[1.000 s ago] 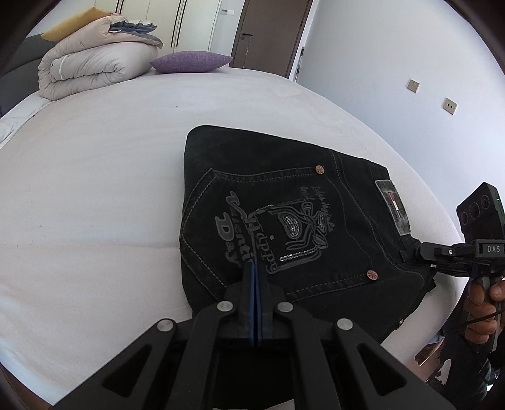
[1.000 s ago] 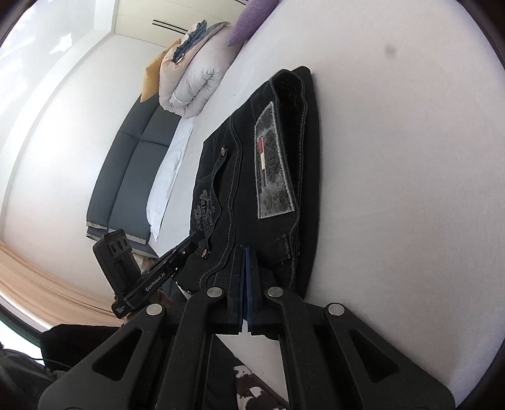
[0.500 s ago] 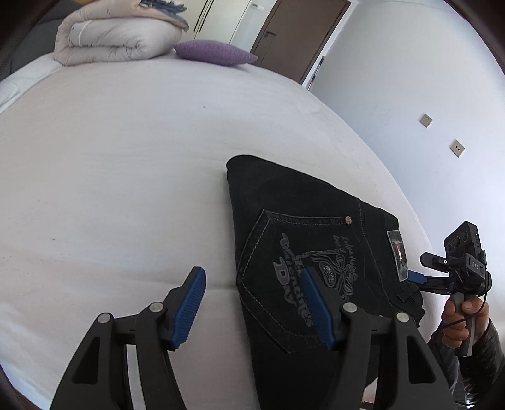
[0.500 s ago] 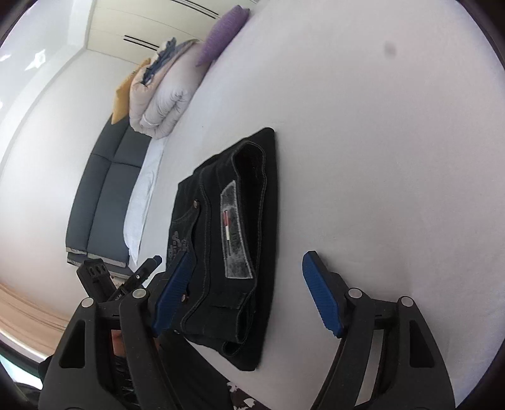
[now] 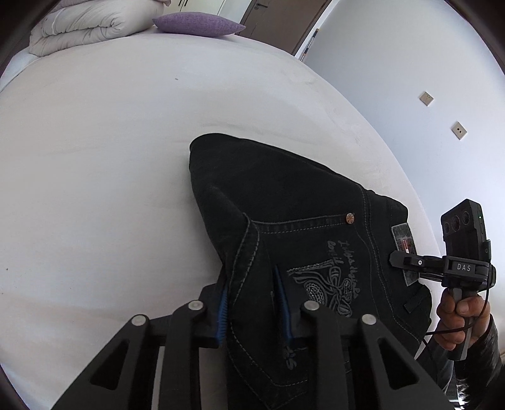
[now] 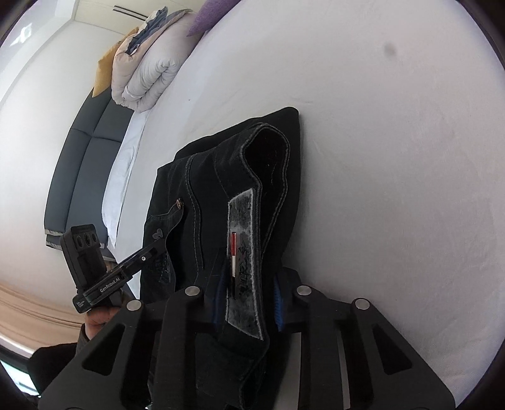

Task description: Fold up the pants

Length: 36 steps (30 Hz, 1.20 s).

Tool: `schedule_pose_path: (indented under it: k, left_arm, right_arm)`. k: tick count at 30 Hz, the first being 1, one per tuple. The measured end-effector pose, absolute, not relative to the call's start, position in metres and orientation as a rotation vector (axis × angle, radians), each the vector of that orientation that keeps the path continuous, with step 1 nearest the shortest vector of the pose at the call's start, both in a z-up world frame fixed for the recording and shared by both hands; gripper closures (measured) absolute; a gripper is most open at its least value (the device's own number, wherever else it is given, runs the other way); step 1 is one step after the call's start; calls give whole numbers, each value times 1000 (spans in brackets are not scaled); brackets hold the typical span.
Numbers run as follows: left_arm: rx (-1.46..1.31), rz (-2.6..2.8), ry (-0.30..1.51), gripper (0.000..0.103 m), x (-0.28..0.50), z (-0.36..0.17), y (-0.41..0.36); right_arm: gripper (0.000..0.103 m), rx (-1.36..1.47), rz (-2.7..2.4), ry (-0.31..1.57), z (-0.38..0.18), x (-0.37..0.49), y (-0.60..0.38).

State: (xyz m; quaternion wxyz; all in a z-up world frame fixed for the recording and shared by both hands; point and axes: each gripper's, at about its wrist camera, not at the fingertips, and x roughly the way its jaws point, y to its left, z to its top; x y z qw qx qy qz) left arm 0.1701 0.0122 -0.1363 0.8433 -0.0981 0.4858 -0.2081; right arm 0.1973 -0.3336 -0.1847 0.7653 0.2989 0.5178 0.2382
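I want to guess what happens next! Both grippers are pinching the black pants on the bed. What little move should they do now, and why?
Probably lift a little, together. The left gripper and right gripper each clamp thick folded layers at the near edge of the pants, which look bunched on the bed. An even lift would keep the fold from sliding apart.

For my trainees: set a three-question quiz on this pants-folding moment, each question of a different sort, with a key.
1. True or false: both grippers grip the pants.
2. Multiple choice: the grey label patch sits between the jaws of
A) the left gripper
B) the right gripper
C) neither
3. Fill in: the pants lie on a white ____.

Key:
1. True. Each has a bunch of black denim between its jaws.
2. B.
3. Bed. A purple pillow and rolled duvet sit at its far end.
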Motion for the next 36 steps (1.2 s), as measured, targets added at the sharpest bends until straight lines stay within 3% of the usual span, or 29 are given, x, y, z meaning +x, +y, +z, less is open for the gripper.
schedule_pose_path:
  k: [11, 16, 21, 26, 33, 36]
  left_arm:
    - [-137, -486, 852, 82, 195, -59, -29]
    - [-136, -518, 884, 82, 235, -81, -64]
    - [-149, -489, 945, 81, 269, -124, -91]
    - [-144, -468, 941, 66, 268, -139, -85]
    - [-51, -430, 805, 64, 226, -110, -80]
    - [42, -386, 648, 36, 181, -76, -84]
  right_arm:
    - [88, 574, 545, 945, -101, 214, -374]
    - [88, 580, 497, 955, -102, 251, -411]
    - [87, 605, 443, 1040, -143, 289, -448]
    - [80, 723, 474, 1018, -180, 290, -479]
    - [73, 709, 386, 955, -162, 254, -501]
    - [73, 621, 319, 885, -134, 223, -495]
